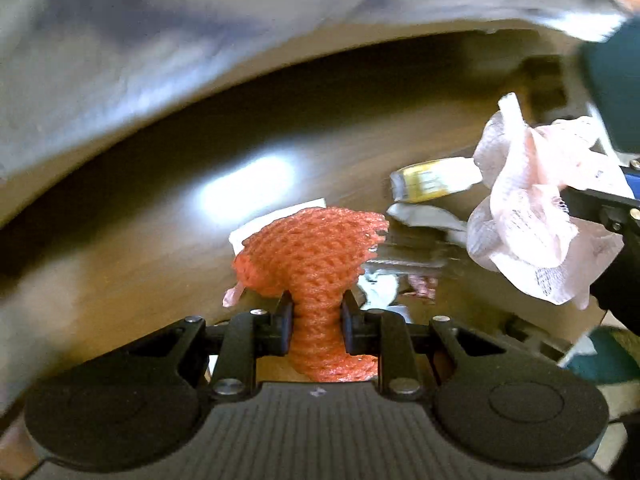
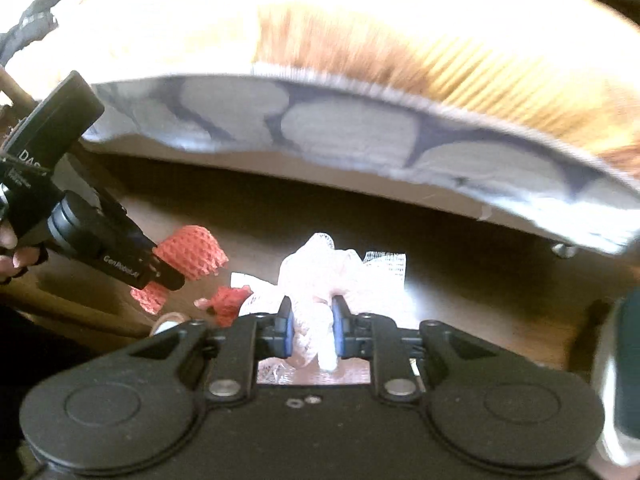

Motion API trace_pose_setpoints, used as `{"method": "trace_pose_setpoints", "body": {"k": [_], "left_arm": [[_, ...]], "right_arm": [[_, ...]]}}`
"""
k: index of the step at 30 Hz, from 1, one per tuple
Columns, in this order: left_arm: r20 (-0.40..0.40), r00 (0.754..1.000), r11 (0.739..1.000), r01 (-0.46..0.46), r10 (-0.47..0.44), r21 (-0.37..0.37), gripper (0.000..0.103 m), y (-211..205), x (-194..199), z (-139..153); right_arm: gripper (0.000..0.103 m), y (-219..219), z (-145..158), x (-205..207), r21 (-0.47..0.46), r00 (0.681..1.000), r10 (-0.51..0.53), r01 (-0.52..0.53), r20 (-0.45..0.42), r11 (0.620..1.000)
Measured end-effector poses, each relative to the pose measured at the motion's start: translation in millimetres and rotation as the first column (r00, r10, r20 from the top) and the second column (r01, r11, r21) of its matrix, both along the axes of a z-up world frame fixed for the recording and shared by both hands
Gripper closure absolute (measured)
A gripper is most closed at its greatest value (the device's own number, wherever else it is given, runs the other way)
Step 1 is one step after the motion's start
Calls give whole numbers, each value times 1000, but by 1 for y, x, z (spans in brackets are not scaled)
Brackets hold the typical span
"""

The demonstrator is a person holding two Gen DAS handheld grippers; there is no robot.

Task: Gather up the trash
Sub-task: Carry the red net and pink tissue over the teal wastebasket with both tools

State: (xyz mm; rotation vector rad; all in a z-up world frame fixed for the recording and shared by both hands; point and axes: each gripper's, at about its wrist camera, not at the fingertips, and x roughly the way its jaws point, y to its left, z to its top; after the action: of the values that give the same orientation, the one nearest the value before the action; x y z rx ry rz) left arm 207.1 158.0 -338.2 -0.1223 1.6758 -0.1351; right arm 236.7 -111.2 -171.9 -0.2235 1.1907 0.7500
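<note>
My left gripper (image 1: 316,320) is shut on an orange foam fruit net (image 1: 316,248), held above the dark wooden table (image 1: 160,200). It also shows in the right wrist view (image 2: 188,252), at the left. My right gripper (image 2: 310,328) is shut on a crumpled pale pink foam net (image 2: 320,276); in the left wrist view that net (image 1: 528,208) hangs at the right. More trash lies on the table: a yellow wrapper (image 1: 432,180), white paper scraps (image 1: 424,216) and a small red scrap (image 2: 228,300).
A cushion with a grey and dark pattern (image 2: 360,132) overhangs the table's far side, and it fills the top of the left wrist view (image 1: 160,60). A teal object (image 1: 616,92) stands at the right. A bright glare (image 1: 244,188) lies on the tabletop.
</note>
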Motion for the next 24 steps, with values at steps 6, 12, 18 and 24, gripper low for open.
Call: {"method": "trace_pose_setpoints", "body": {"k": [6, 12, 18, 24], "left_arm": [[123, 992, 999, 39, -41, 18, 80, -47, -7, 85], [272, 959, 997, 73, -79, 31, 80, -92, -13, 166], [391, 913, 993, 104, -114, 47, 80, -146, -17, 228], [487, 857, 986, 152, -168, 72, 80, -207, -8, 279]], "right_arm": [[85, -44, 64, -29, 41, 994, -48, 44, 100, 998], [85, -91, 113, -51, 92, 971, -127, 111, 203, 990], [85, -146, 154, -61, 139, 935, -201, 167, 291, 976], [85, -196, 183, -60, 184, 891, -278, 224, 359, 957]]}}
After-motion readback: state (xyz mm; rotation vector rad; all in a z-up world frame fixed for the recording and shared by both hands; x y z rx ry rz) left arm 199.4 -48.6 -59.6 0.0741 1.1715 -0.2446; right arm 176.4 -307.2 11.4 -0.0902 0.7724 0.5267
